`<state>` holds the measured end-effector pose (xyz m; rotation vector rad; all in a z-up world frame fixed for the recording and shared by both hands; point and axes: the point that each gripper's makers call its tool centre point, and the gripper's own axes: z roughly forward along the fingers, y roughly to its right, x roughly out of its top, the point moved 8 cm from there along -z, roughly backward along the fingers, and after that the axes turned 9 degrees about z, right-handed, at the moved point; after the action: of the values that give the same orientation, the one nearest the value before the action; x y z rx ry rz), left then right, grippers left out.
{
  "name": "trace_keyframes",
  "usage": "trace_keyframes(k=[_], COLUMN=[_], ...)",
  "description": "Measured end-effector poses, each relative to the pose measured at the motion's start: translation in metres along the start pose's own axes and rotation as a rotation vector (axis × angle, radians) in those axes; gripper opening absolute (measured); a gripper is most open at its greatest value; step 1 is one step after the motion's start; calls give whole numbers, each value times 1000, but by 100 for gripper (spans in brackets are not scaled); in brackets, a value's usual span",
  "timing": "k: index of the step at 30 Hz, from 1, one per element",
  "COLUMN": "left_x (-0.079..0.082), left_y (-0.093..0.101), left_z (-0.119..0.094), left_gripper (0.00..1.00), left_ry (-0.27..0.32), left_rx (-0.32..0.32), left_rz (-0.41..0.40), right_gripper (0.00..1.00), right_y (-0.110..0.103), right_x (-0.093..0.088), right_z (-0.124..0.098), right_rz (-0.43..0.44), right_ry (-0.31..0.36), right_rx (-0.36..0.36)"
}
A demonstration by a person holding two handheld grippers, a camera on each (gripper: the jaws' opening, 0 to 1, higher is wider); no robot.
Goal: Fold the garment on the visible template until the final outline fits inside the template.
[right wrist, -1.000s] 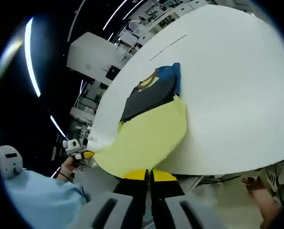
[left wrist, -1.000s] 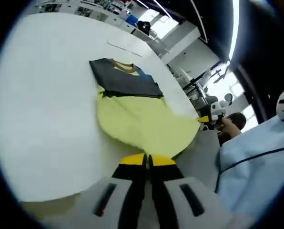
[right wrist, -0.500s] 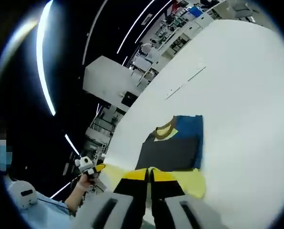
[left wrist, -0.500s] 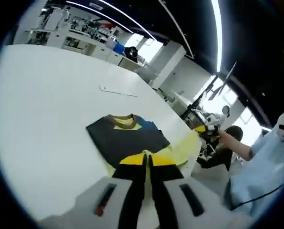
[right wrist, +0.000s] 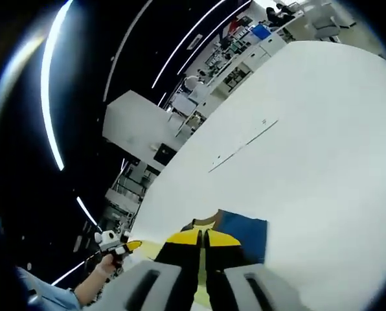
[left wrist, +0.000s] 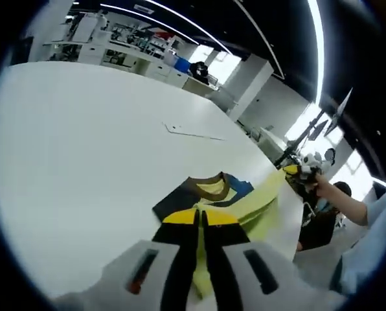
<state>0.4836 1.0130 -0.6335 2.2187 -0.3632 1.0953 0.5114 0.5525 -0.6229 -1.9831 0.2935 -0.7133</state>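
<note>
The garment (left wrist: 203, 194) lies on the white table (left wrist: 83, 142); it has a dark upper part, a blue shoulder and a yellow-lined collar. Its yellow lower part is lifted off the table and stretched between both grippers. My left gripper (left wrist: 201, 217) is shut on one corner of the yellow hem, just short of the collar. At the right, my right gripper (left wrist: 291, 170) holds the other corner. In the right gripper view, my right gripper (right wrist: 203, 236) is shut over the garment (right wrist: 245, 234), and the left gripper (right wrist: 129, 246) shows at the left. Much of the dark part is hidden.
A thin template line (left wrist: 193, 134) is marked on the table beyond the collar, and it also shows as a line (right wrist: 241, 146) in the right gripper view. A hand (left wrist: 326, 188) holds the right gripper past the table's edge. Shelves and desks (left wrist: 135, 52) stand far behind.
Both grippers have carried the yellow hem up off the table and forward over the dark upper part, toward the collar. The yellow part no longer lies flat.
</note>
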Motion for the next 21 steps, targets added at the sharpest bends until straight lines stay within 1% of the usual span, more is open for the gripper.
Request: trace_keyframes(k=[2, 4, 6, 9, 14, 15, 16, 17, 21], left_x=[0, -1, -1, -6, -15, -17, -18, -22, -31], left_y=[-5, -10, -13, -20, -26, -27, -28, -28, -30], left_z=[7, 14, 20, 30, 40, 42, 43, 44, 45], left_gripper=[0, 0, 0, 0, 0, 0, 0, 0, 0], left_ry=[-5, -9, -5, -22, -48, -54, -60, -75, -93], left_rx=[20, 43, 54, 77, 83, 88, 91, 96, 109], left_rz=[-16, -25, -31, -57, -84, -86, -91, -86, -93], right_gripper=[0, 0, 0, 0, 0, 0, 0, 0, 0], right_y=[3, 8, 16, 29, 48, 54, 59, 60, 69], right_x=[2, 8, 11, 9, 6, 10, 10, 7, -4], right_z=[5, 12, 19, 29, 37, 43, 46, 46, 47], right_rz=[-2, -8, -6, -2, -4, -1, 1, 1, 20], right_ry=[6, 13, 16, -3, -29, -31, -37, -39, -48], right_rx=[-7, -12, -33, -71, -129, -131, -137, -145, -167])
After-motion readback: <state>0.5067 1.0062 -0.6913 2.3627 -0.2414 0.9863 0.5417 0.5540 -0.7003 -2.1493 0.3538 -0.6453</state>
